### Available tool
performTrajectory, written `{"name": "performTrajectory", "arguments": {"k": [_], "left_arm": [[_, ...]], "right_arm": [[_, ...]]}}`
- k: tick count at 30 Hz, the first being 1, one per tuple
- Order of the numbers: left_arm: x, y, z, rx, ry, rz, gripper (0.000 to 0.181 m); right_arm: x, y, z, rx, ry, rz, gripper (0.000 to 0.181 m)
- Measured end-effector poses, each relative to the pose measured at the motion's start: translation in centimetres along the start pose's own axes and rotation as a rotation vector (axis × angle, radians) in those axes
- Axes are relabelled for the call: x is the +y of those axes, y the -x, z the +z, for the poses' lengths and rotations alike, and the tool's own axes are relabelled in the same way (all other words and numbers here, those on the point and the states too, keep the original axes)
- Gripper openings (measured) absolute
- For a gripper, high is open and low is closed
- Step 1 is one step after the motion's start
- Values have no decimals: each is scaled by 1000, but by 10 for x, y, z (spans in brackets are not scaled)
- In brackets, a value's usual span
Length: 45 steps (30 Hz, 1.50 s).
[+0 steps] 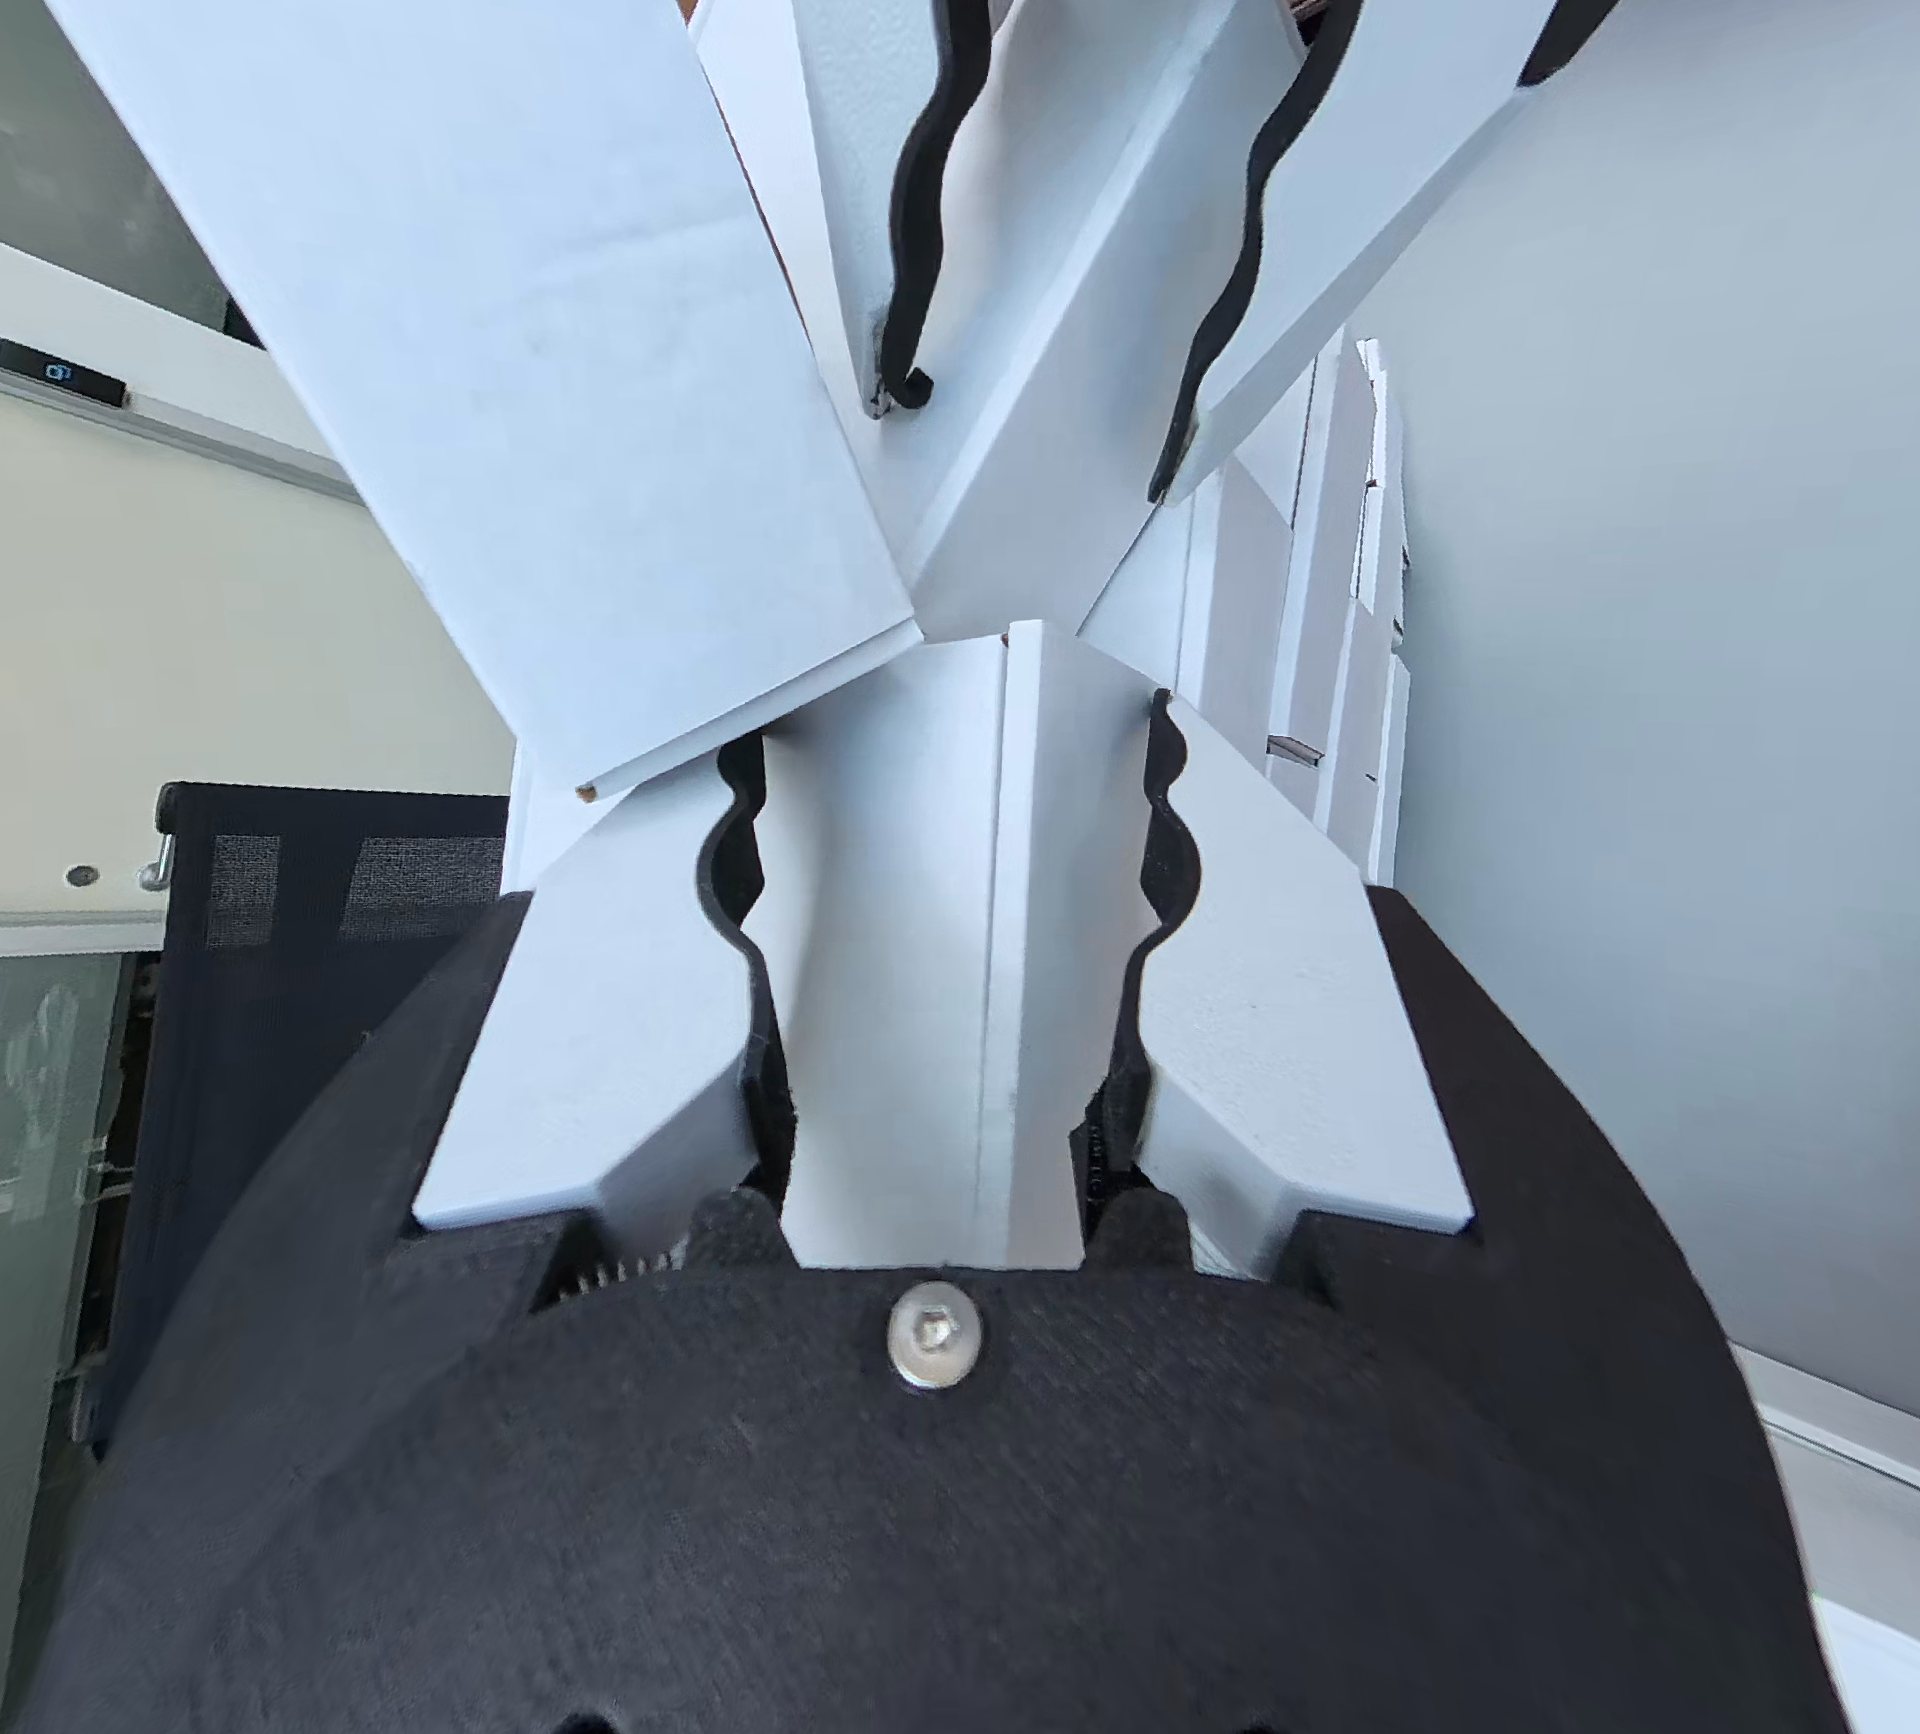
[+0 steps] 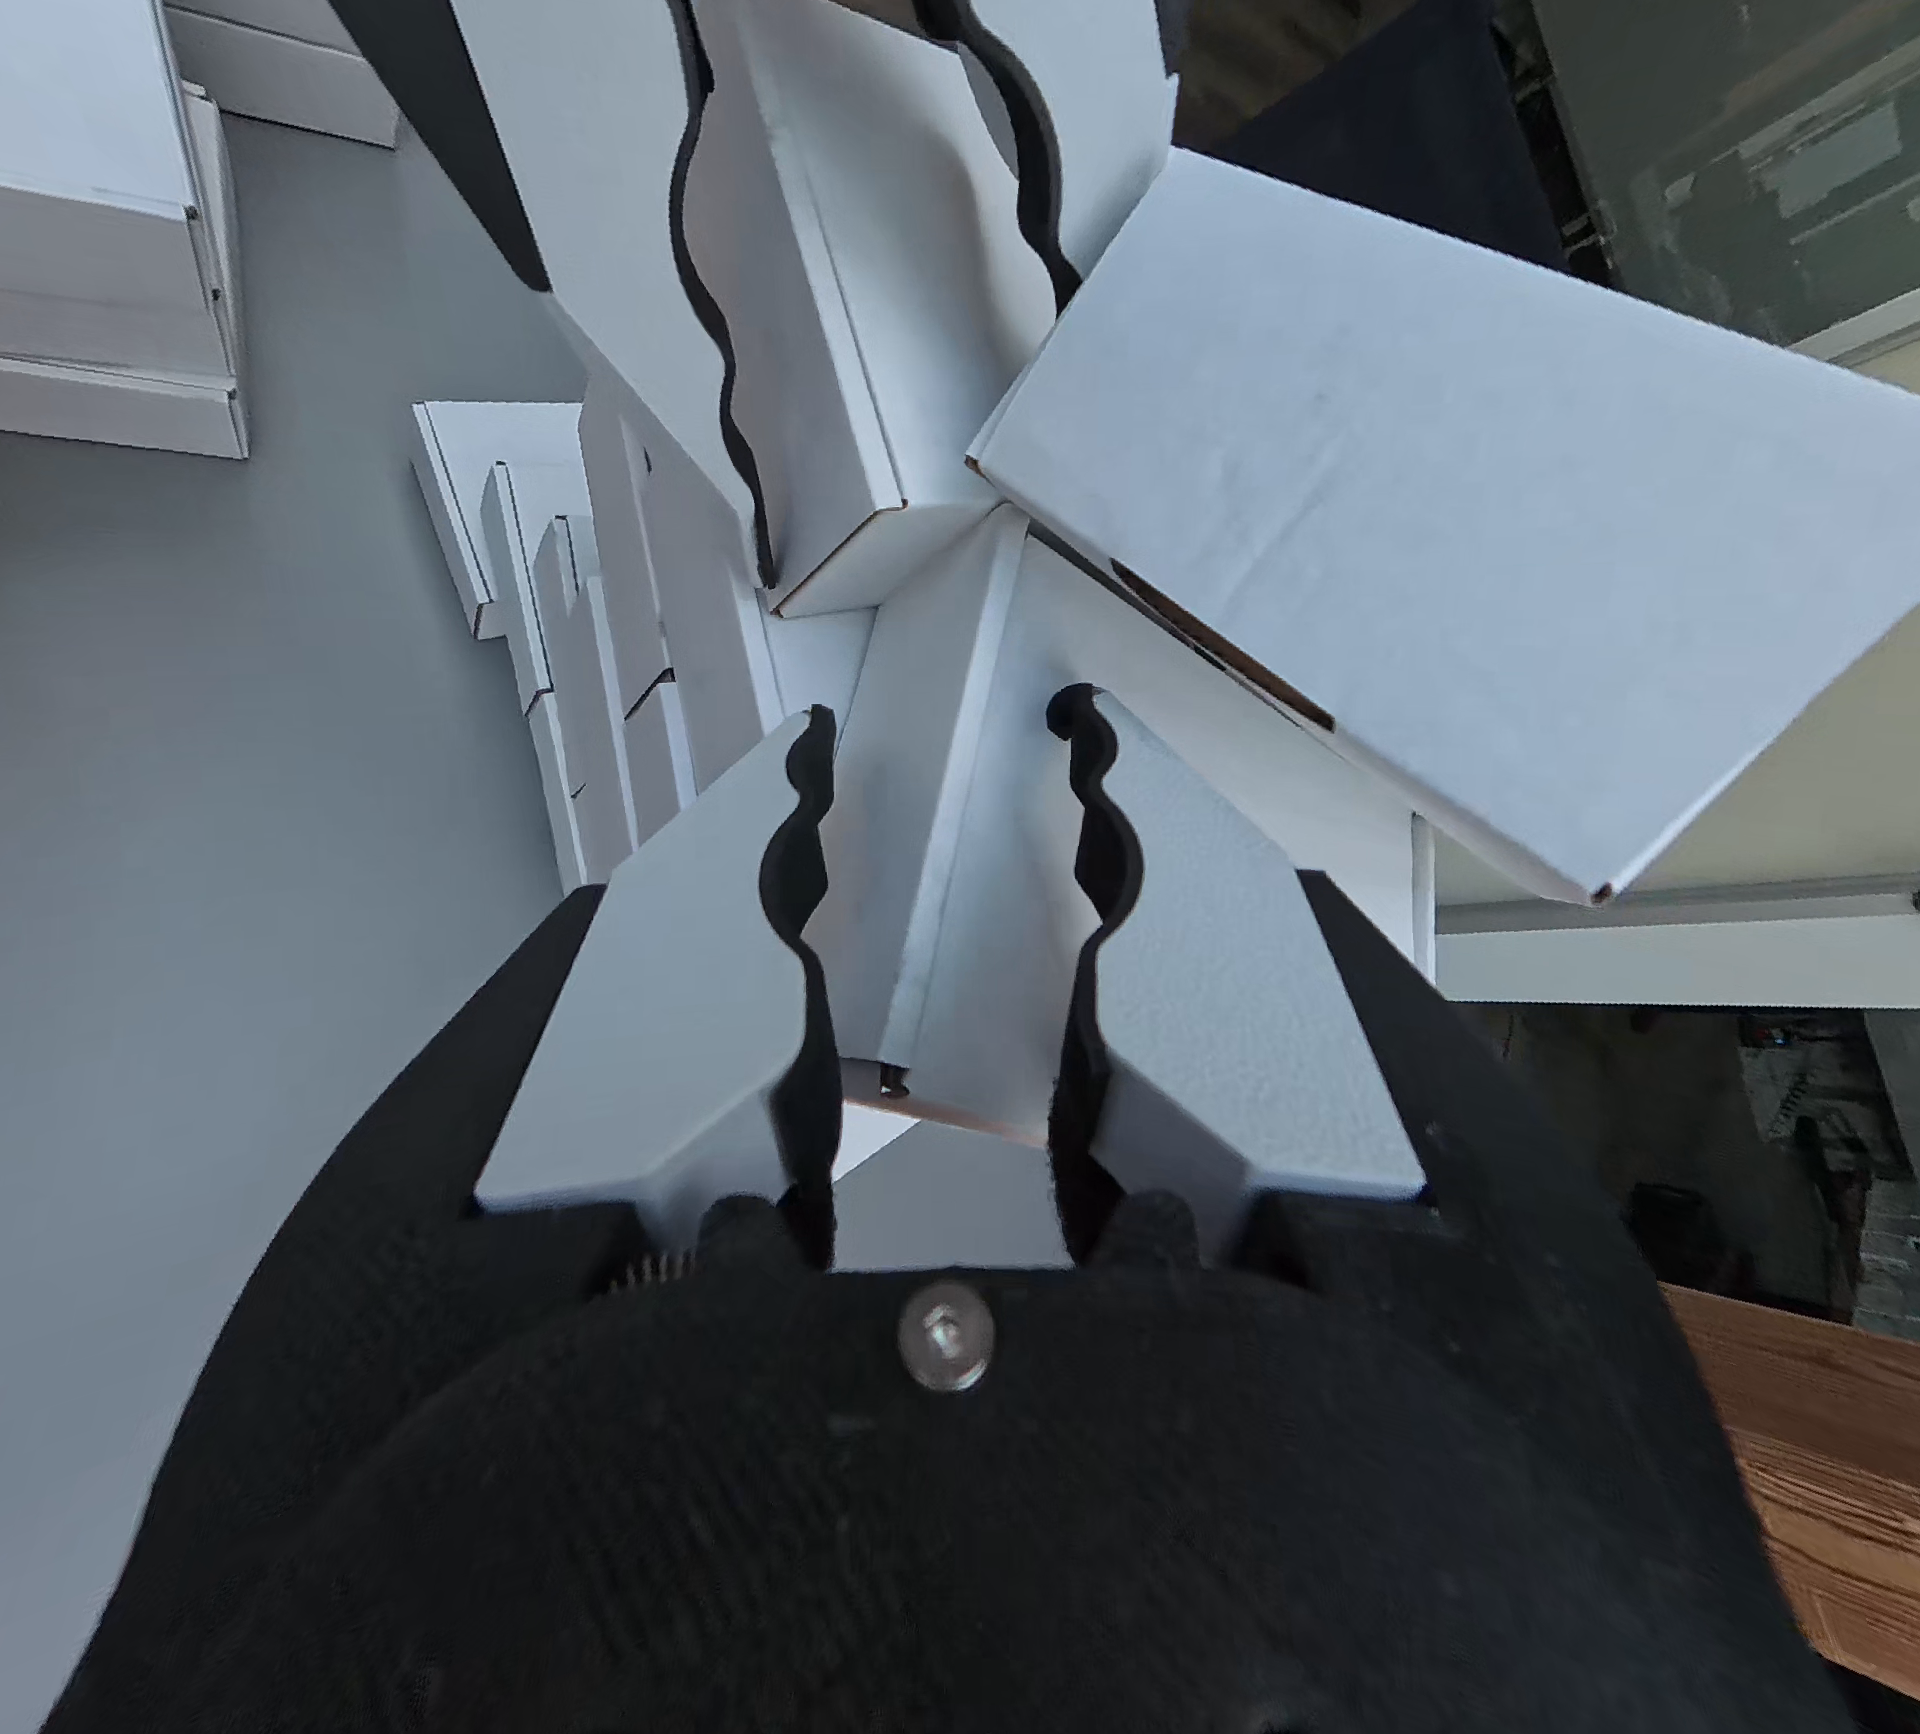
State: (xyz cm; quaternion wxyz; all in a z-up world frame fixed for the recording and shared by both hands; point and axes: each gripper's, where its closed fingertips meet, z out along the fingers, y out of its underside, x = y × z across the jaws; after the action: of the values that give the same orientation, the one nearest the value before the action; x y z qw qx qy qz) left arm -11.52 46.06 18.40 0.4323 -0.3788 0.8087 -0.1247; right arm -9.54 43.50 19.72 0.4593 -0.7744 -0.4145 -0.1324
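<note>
Both grippers grip one white cardboard box [image 1: 582, 313], partly folded, held up in the air between them. The left gripper [image 1: 951, 749] is clenched on a folded white flap [image 1: 914, 957] of that box, its wavy black pads pressing the flap from both sides, and the flap runs right down to the gripper's black body. In the left wrist view the right gripper [image 1: 1039, 427] comes in from the far side, its two white fingers clamped on a neighbouring panel of the same box. The right wrist view shows the mirror of this: the right gripper [image 2: 940, 713] grasps a white side panel [image 2: 935, 874], while the left gripper [image 2: 914, 427] reaches in from the far end and pinches another panel. A broad flat panel [image 2: 1455, 489] of the box sticks out to the right there. Below lie a grey table [image 2: 208, 749], a row of flat white cardboard blanks [image 2: 582, 624] and, at the far left, a stack of white boxes [image 2: 94, 209]. A dark mesh chair [image 1: 312, 957] stands at the left.
</note>
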Motion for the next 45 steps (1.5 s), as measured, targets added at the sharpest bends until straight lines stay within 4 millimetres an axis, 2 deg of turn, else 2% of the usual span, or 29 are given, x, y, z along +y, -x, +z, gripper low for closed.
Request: {"name": "performTrajectory", "arguments": {"k": [7,14,18,22,28,40,45], "left_arm": [[-2,-2,1,-14,-8,18,74],[-1,-1,3,-21,-2,26,75],[-2,-1,4,-20,-7,25,74],[-5,-4,4,-18,-23,38,74],[-4,-3,3,-20,-22,36,74],[-3,-5,-1,-12,-73,45,74],[-3,-5,-1,0,-89,41,73]], "right_arm": [[-10,2,-4,23,-72,44,27],[-10,-6,-4,144,-50,29,25],[-9,0,0,162,-49,49,30],[-8,-5,-2,215,-39,74,14],[-11,-6,-2,151,-45,146,8],[-13,4,-12,-163,-167,293,5],[-11,5,-15,-226,-198,323,5]]}}
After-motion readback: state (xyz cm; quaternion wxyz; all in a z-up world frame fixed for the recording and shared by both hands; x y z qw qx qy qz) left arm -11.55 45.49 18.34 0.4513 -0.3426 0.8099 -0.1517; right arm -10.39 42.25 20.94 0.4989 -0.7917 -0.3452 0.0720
